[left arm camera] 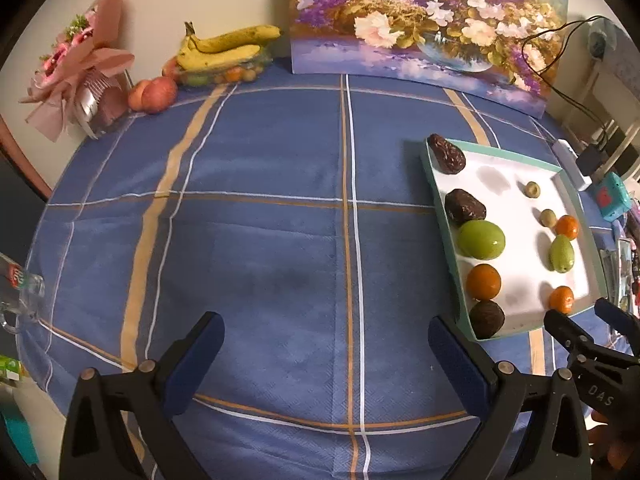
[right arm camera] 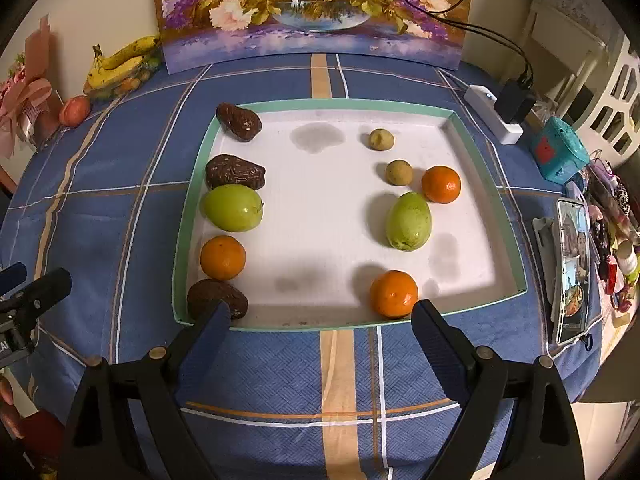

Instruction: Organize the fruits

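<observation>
On the blue plaid tablecloth [right arm camera: 280,376] sits a shallow white tray [right arm camera: 320,322] with a teal rim, and every fruit being sorted lies inside it. Along the tray's left wall runs a column: a dark wrinkled fruit [right arm camera: 239,121] perched on the far corner rim, a second dark fruit [right arm camera: 234,172], a green fruit [right arm camera: 233,207], an orange [right arm camera: 223,257], and a third dark fruit [right arm camera: 216,299] in the near corner. Toward the tray's right side lie two small tan fruits [right arm camera: 381,139] [right arm camera: 399,172], an orange [right arm camera: 441,184] just beside the nearer tan one, a green fruit [right arm camera: 408,221], and an orange [right arm camera: 394,294] near the front wall.

Just short of the tray's front wall, the right gripper [right arm camera: 322,320] hangs with its jaws spread wide, holding nothing. Left of the tray, over bare cloth, the left gripper [left arm camera: 326,332] is likewise wide open and empty.
</observation>
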{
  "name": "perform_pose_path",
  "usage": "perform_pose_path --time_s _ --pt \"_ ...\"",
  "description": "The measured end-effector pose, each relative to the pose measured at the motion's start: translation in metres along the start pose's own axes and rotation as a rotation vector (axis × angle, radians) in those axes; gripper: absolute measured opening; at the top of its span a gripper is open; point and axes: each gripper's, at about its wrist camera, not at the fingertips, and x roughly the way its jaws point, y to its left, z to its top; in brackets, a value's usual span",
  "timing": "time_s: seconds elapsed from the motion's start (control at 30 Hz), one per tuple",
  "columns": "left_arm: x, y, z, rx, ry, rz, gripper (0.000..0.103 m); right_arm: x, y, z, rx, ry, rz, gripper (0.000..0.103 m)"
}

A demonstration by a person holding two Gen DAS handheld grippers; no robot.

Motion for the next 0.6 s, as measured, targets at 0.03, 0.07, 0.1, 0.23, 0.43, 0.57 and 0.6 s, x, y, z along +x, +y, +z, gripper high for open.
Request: perform_pose_path --time_s 0.03,0.07,0.1,0.23,0.43,0.57,0.6 --pt "-0.0009 -0.0003 -0.0002 0.001 -0.001 0.003 0.103 -0.0005 0.0000 0.0003 0.001 -0.003 0.000 0.093" --pt "-0.0011 -0.0004 -0.0005 0.001 0.002 0.008 0.103 -0.0014 0.0003 0.0001 0.001 -0.005 0.001 0.092" --pt "-0.0011 -0.0005 -0.0008 0.001 0.004 0.011 0.103 -0.0021 0.0002 -0.0001 0.000 -0.007 0.001 0.092" --pt "-0.0020 -0.0006 -0.0012 0.000 0.009 0.025 0.103 -0.0049 -0.0009 0.0003 0.003 -0.018 0.003 0.093" --pt "-0.0042 0.0001 -0.0021 -0.007 0.003 0.048 0.103 -0.0088 -0.0015 0.0007 0.003 -0.029 0.010 0.093" --pt "-0.0024 0.0013 -0.0025 -0.009 0.011 0.065 0.103 -0.0101 -0.0017 0.0008 0.005 -0.031 0.013 0.093" --pt "-0.0025 0.0012 -0.0027 -0.007 0.010 0.066 0.103 -0.0102 -0.0019 0.0009 0.005 -0.032 0.013 0.093"
